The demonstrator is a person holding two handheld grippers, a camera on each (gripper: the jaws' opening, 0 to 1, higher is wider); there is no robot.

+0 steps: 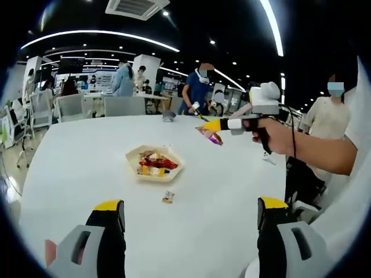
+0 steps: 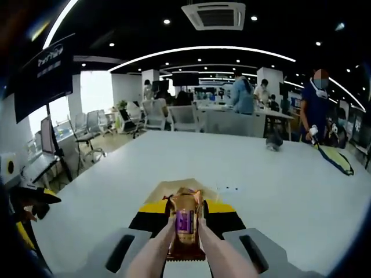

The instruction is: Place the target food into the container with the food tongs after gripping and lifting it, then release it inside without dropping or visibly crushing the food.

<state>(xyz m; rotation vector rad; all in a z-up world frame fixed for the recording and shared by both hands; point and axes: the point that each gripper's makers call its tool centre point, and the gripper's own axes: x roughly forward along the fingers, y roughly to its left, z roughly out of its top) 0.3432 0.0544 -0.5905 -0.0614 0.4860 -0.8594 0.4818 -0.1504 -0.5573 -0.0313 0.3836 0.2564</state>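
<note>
Right gripper view — tongs [image 2: 185, 223] pinch wrapped snack [image 2: 185, 221].

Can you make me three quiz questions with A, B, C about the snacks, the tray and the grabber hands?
1. Where does the single loose snack lie?
A. on the white table, just outside the tray
B. inside the tray
C. on a chair

2. What colour are the tips of the left gripper?
A. green
B. yellow
C. pink

3. What is the right gripper doing?
A. hanging open with nothing in it
B. lying flat on the table
C. shut on a gold and purple wrapped snack

Answers:
1 A, the left gripper view shows it on bare tabletop beside the tray's near edge.
2 B, both jaw ends carry yellow caps.
3 C, the right gripper view shows the snack pinched between its jaws, above the table.
</note>
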